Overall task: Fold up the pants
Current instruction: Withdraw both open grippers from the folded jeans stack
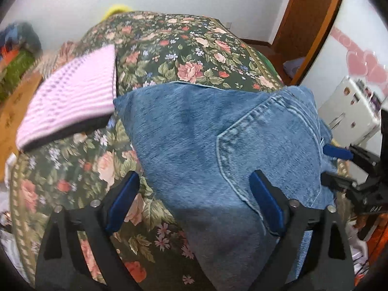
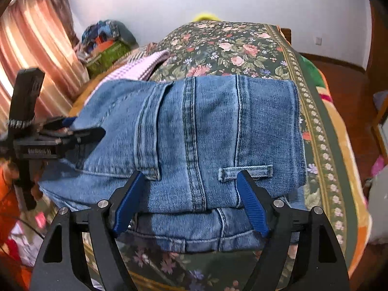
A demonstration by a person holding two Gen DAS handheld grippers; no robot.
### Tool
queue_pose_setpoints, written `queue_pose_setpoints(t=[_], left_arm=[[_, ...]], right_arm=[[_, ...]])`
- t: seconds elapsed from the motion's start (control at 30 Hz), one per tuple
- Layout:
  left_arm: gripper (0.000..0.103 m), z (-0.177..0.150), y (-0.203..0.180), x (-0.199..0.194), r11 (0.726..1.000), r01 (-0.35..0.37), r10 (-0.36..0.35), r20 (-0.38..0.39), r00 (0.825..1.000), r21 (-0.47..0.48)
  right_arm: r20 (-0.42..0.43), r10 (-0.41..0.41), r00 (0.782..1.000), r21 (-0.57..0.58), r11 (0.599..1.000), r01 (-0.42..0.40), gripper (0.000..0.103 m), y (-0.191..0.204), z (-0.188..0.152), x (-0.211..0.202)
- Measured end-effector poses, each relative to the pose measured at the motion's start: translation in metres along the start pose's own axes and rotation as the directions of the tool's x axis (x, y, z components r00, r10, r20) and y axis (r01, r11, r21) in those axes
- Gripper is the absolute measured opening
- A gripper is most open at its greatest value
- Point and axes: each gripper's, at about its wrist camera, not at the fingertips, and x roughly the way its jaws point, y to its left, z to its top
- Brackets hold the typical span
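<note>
Jeans (image 2: 194, 140) lie folded in a thick stack on my flowered bedspread (image 1: 174, 55), beside a pink striped cloth (image 1: 70, 97). My left tongs (image 1: 194, 206) and right tongs (image 2: 191, 201) both gape wide, holding nothing.

Counted items on the bed.
One pair of folded blue jeans (image 2: 194, 140); one folded pink striped cloth (image 1: 70, 99); one floral bedspread (image 1: 184, 55); two grippers, left (image 1: 194, 201) and right (image 2: 191, 203); one white refrigerator (image 1: 349, 106).
</note>
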Motion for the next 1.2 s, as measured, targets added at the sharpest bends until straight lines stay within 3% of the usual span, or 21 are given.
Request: queue_pose_setpoints(t=[0.07,0.2,0.3,0.4,0.43,0.53,0.7,0.8,0.93,1.03,1.2], left_arm=[[0.094,0.006,0.005,-0.004,1.0,0.024,-0.024,-0.008,1.0,-0.02],[0.094,0.028,0.003,-0.03,0.998,-0.056,0.053,0.09,0.995,0.039],[0.094,0.054,0.003,-0.045,0.997,-0.03,0.02,0.15,0.988,0.069],[0.094,0.08,-0.004,-0.041,0.99,0.016,-0.037,0.15,0.988,0.138],[0.094,0.091,-0.008,-0.032,0.981,0.063,-0.087,0.128,0.988,0.185],[0.094,0.11,-0.015,-0.001,0.963,0.1,-0.113,0.04,0.993,0.25],[0.094,0.115,-0.014,0.049,0.947,0.114,-0.086,-0.106,0.991,0.3],[0.095,0.105,-0.005,0.075,0.95,0.127,-0.075,-0.186,0.98,0.284],[0.096,0.096,0.01,0.083,0.966,0.168,-0.131,-0.189,0.973,0.196],[0.095,0.091,0.016,0.078,0.97,0.157,-0.126,-0.167,0.978,0.185],[0.075,0.083,0.031,0.057,0.971,0.155,-0.131,-0.139,0.982,0.18]], right_arm=[[0.0,-0.022,1.0,0.02,1.0,0.022,0.077,-0.001,0.003,-0.004],[0.015,-0.042,0.999,0.075,0.996,0.041,0.077,-0.008,0.001,-0.019],[0.028,-0.066,0.997,0.116,0.991,0.062,0.077,-0.014,-0.003,-0.033],[0.024,-0.079,0.997,0.167,0.983,0.074,0.077,-0.018,-0.011,-0.045],[0.022,-0.082,0.996,0.175,0.982,0.077,0.077,-0.018,-0.013,-0.047],[0.003,-0.083,0.997,0.207,0.975,0.08,0.077,-0.016,-0.022,-0.046],[-0.055,-0.028,0.998,0.243,0.969,0.04,0.077,-0.012,-0.036,-0.026],[-0.063,0.013,0.998,0.269,0.963,0.004,0.078,-0.016,-0.033,-0.014],[-0.093,0.048,0.995,0.258,0.966,-0.023,0.082,-0.021,-0.023,0.005],[-0.103,0.047,0.994,0.219,0.975,-0.023,0.084,-0.021,-0.016,0.013],[-0.103,0.064,0.993,0.193,0.98,-0.043,0.084,-0.031,-0.004,0.022]])
